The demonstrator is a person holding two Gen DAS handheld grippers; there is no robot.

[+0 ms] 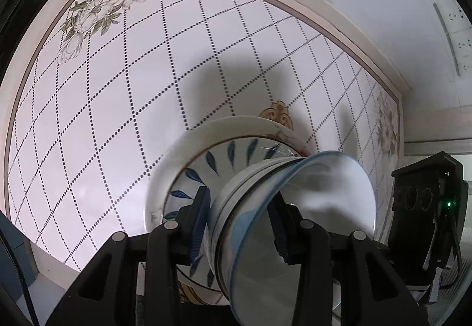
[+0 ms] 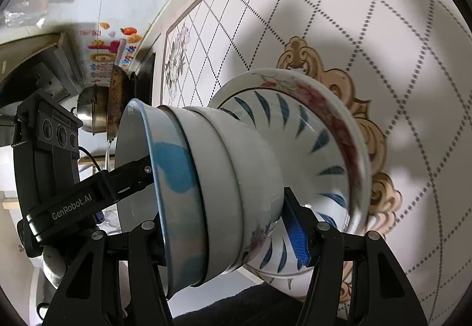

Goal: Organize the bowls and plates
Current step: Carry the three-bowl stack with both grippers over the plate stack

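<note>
A stack of crockery is carried above the tiled worktop (image 1: 118,108) between both grippers. The left gripper (image 1: 239,225) is aimed steeply downward, and its fingers (image 1: 198,225) are clenched on the wall of the top bowl (image 1: 295,208), one pad outside and the other inside the rim. The right gripper (image 2: 224,240) is tilted less steeply; its fingers (image 2: 296,233) are closed across the nested bowls, the blue-padded one pressed between the lowest bowl and the blue-leaf plate (image 2: 321,149). The containers are nested in order: a blue-rimmed top bowl (image 2: 165,178), two white bowls (image 2: 236,172) beneath it, then the leaf-patterned plate, then a red-flowered plate (image 2: 339,119) at the base. Nothing is seen inside the top bowl except the left gripper's finger. From the left wrist view, the inside of the top bowl and the open grid of the worktop are shown, together with a power strip (image 1: 455,40) on the wall and the body of the right gripper at the right edge. Only from the right wrist view are the separate bowl rims counted, and there a stove area is shown with a steel pot (image 2: 91,110), a dark wok (image 2: 115,102) and coloured stickers (image 2: 112,52) on the wall. The stack appears held clear of the worktop, over its gold ornament (image 2: 348,84).
</note>
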